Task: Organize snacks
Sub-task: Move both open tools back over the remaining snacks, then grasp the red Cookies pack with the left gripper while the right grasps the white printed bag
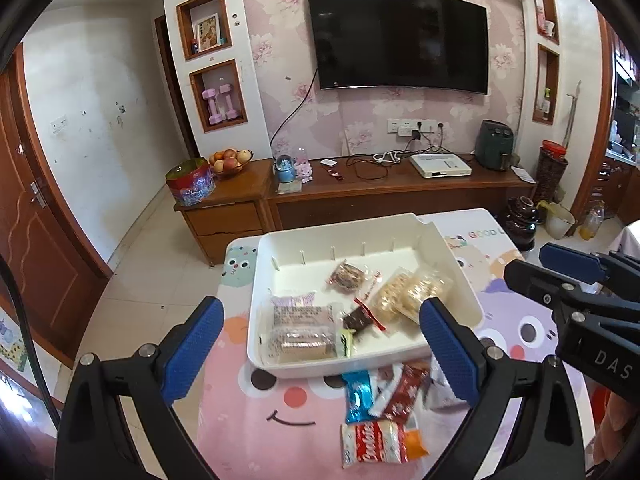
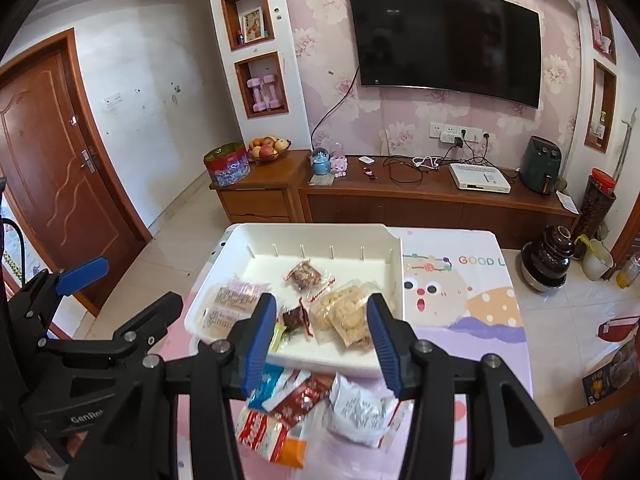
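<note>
Hovering above the near edge of the table [image 1: 248, 432], the left gripper [image 1: 322, 350] has its jaws wide apart with nothing between the blue pads. Between them, as its camera sees it, lie the near wall of the white tray [image 1: 272, 264] and a small pile of loose snacks on the table just outside that wall.

Right gripper [image 2: 322, 344]: jaws also apart, nothing gripped. It hangs over the same pile; the white crinkled packet [image 2: 360, 408] sits just below its right finger, the dark red packet [image 2: 306, 396] and blue packet [image 2: 266, 390] nearer its left finger. Height above the packets cannot be told.

Pile on table, at the tray's near edge:
- blue packet [image 1: 358, 396], dark red packet [image 1: 404, 394], white packet partly hidden behind the left gripper's right finger
- red-and-white cookie pack [image 1: 378, 442], nearest the table's near edge, touching the others

Inside tray:
- two clear-wrapped wafer bars [image 1: 300, 326] at the near left corner
- two pale rice crackers [image 1: 408, 292] along the right wall
- a brown nut bar [image 1: 347, 276] towards the middle
- a dark small sweet [image 1: 358, 320] and a green-yellow candy [image 1: 346, 342] near the near wall

The tray sits at the table's far left corner. The two grippers are side by side, close but apart.
</note>
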A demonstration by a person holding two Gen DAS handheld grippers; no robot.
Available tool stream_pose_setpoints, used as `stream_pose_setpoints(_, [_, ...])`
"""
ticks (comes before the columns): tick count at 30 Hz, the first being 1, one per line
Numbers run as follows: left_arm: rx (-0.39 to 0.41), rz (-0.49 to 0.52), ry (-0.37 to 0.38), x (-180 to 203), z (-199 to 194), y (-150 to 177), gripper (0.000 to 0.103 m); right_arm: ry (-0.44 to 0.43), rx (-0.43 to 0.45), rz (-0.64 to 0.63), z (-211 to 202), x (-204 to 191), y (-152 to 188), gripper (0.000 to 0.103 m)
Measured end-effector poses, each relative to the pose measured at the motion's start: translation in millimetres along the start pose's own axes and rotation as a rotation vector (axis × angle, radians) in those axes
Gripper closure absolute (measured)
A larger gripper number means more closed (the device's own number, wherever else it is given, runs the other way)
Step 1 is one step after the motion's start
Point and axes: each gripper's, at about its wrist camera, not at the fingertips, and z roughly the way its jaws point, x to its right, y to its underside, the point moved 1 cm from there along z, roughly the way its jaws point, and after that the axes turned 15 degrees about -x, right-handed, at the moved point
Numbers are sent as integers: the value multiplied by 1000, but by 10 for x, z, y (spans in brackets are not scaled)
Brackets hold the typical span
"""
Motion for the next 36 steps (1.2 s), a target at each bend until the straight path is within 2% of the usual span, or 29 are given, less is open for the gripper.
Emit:
stream_pose_setpoints(10, [-17, -21, 70, 96, -96, 560, 5, -4, -4, -12, -86, 32, 561, 49])
stream_pose_setpoints(19, [-46, -54, 65, 80, 93, 1018, 5, 12, -38, 10, 72, 200, 974, 46])
stream_pose_setpoints(30, [-225, -52, 88, 220, 940, 1462, 5, 0, -182, 106, 774, 464, 1248, 45])
stream_pose_setpoints(36, [-331, -106, 113, 226, 1456, 1558, 5, -14, -234, 115, 1137, 478, 1262, 45])
